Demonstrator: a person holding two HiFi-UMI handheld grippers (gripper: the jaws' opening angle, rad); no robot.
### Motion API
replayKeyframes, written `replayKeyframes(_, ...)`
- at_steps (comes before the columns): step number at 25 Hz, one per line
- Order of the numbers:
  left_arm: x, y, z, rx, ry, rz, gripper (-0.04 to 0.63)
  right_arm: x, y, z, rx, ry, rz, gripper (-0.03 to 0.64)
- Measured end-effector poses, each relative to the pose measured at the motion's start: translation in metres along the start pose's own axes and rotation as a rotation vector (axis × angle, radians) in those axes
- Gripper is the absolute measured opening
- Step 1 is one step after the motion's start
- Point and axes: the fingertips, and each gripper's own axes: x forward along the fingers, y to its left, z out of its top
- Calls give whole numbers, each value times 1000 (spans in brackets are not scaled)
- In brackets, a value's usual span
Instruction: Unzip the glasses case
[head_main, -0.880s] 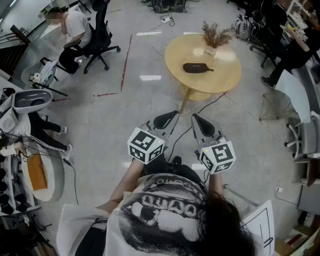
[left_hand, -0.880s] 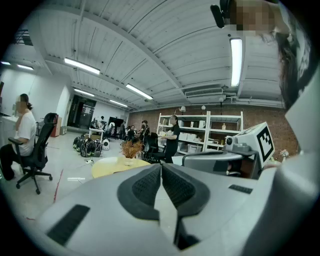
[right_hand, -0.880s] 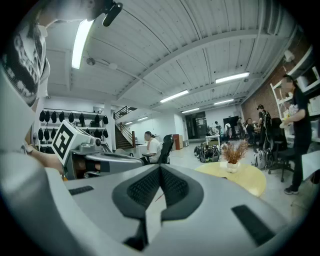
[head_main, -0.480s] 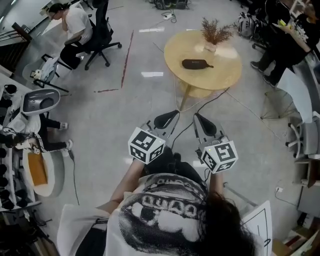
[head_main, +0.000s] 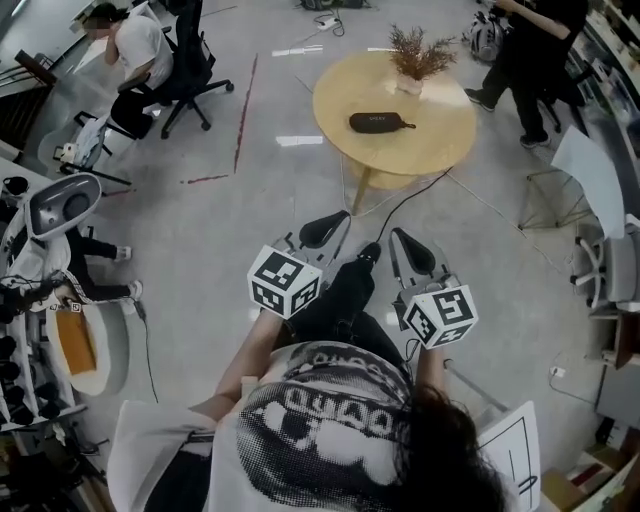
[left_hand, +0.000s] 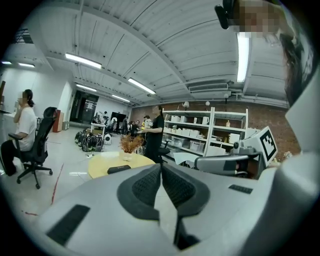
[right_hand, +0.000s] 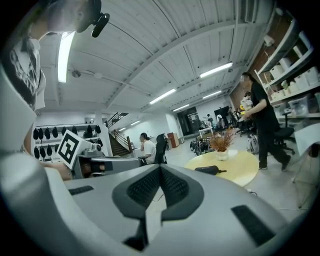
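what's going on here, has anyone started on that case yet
Not yet. A person holds a two-jaw gripper in each hand, out in front and well short of the round table. The black glasses case lies on the table near a dried plant, with nothing touching it. The left gripper and right gripper are both shut and empty.

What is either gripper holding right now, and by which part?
Nothing. The left gripper and right gripper are both shut and empty; the glasses case lies untouched on the round table ahead.
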Motion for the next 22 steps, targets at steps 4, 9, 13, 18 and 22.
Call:
replayKeyframes(4,41,-3,-4,2,28,-44,17,3,-36,3,7,5,-41,-2)
replayKeyframes(9,112,-4,1,-3,30,-88,17,6,-96,14,-22,30,-75,-2)
replayKeyframes(13,176,6,7,8,55,-95,17,19,-161,26,-40,66,-103,-2)
replayKeyframes(18,212,49,-3,-26,127,-59,17,52,-206,37,-23,94,-111,-2)
replayKeyframes(22,236,79,-4,-70,144,0,17,76,-237,40,-16,110,-99,-2)
